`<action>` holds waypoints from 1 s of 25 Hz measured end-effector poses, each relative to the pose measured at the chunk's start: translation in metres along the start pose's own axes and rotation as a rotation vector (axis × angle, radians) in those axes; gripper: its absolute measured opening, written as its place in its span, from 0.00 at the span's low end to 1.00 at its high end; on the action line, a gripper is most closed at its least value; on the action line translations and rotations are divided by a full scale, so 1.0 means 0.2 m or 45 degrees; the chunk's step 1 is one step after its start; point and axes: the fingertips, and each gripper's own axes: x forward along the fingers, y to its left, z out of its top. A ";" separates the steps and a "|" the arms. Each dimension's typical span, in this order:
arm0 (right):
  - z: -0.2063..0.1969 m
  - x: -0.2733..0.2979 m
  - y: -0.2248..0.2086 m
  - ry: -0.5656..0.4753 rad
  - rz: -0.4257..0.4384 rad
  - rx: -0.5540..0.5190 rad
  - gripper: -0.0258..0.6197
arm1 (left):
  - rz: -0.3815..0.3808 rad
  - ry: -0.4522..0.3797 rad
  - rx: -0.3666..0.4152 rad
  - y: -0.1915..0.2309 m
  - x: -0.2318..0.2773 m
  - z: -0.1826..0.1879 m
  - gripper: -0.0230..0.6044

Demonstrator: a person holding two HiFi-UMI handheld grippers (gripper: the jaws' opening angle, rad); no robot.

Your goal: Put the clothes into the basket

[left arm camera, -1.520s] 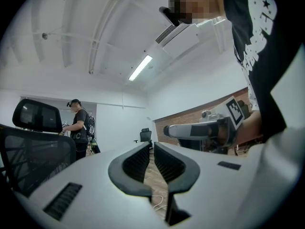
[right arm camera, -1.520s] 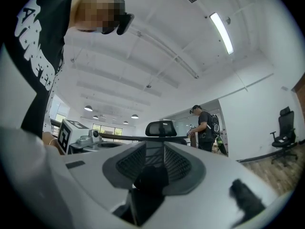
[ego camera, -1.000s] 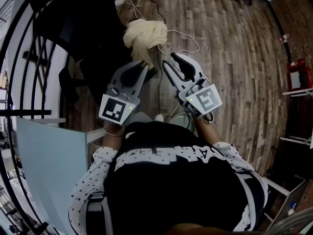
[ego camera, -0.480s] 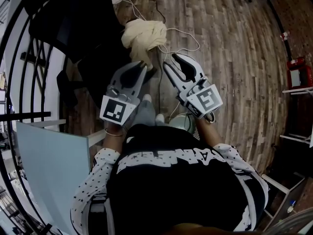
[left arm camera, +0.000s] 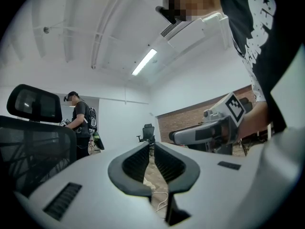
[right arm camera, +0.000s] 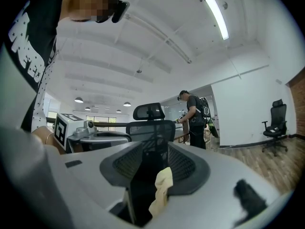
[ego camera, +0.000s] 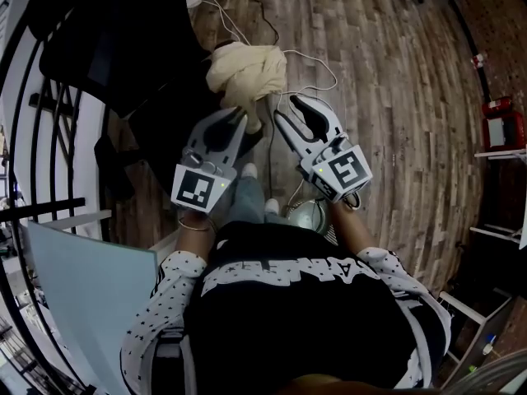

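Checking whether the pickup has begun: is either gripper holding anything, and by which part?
Nothing is held. The left gripper is shut and empty. The right gripper has just been opening its jaws, with nothing between them; the cream cloth lies ahead.

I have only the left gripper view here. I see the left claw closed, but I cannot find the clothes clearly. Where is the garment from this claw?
Observer: In the head view a cream cloth lies bunched just ahead of the left claw, at the edge of the black chair.
Operator: And the right claw, is it ready?
Observer: In its own view the right claw stands open, and its jaws have just been opening. The cloth shows beyond the gap, but the pads do not press on it.
Operator: Which claw is nearer to the cloth?
Observer: In the head view the left one looks nearer. The right claw is off to the cloth's right side.
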 end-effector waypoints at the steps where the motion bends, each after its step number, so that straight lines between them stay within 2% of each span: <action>1: -0.03 0.03 -0.01 0.012 0.002 0.001 0.27 | -0.002 -0.004 -0.008 0.02 0.01 -0.01 0.07; 8: -0.13 0.19 -0.08 0.078 0.009 -0.006 0.29 | -0.066 -0.012 0.019 0.11 0.12 -0.10 0.07; 17: -0.27 0.32 -0.18 0.157 -0.013 0.005 0.32 | -0.054 -0.015 -0.099 0.24 0.20 -0.24 0.07; 20: -0.31 0.34 -0.22 0.182 -0.025 0.015 0.33 | -0.045 -0.005 -0.102 0.27 0.22 -0.28 0.07; 21: -0.32 0.34 -0.23 0.185 -0.026 0.021 0.33 | -0.041 -0.001 -0.101 0.27 0.23 -0.30 0.08; 23: -0.35 0.35 -0.24 0.188 -0.027 0.043 0.34 | -0.031 0.009 -0.111 0.29 0.25 -0.33 0.23; 25: -0.38 0.37 -0.27 0.202 -0.036 0.054 0.35 | -0.027 0.019 -0.126 0.30 0.26 -0.36 0.23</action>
